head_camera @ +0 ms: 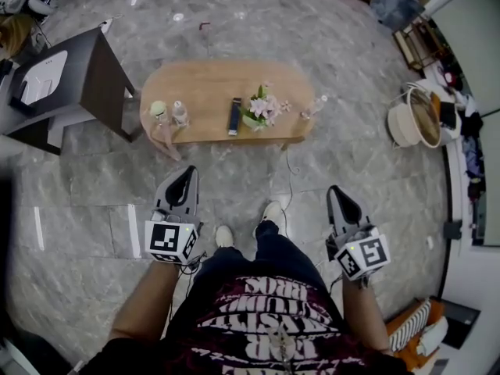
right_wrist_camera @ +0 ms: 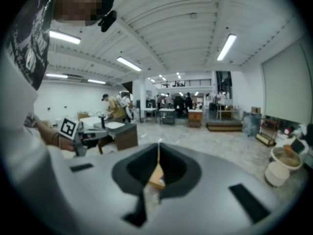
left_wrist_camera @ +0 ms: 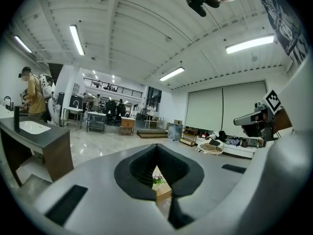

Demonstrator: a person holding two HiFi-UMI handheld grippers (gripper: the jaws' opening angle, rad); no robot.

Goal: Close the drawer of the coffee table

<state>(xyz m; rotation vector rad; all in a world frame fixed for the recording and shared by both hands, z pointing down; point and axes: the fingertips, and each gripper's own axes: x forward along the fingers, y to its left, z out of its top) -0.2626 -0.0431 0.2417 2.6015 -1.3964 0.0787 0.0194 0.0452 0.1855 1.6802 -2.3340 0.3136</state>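
The oval wooden coffee table stands on the marble floor ahead of me, with pink flowers, a dark remote and small bottles on top. I cannot make out its drawer from above. My left gripper and right gripper hover short of the table, both shut and holding nothing. In the left gripper view the jaws of the left gripper stand together, with the table showing in the slit below. The right gripper also points at the table.
A dark cabinet with a white basin stands left of the table. A round woven basket sits at the right. A thin cable runs over the floor from the table toward my feet. People stand far off.
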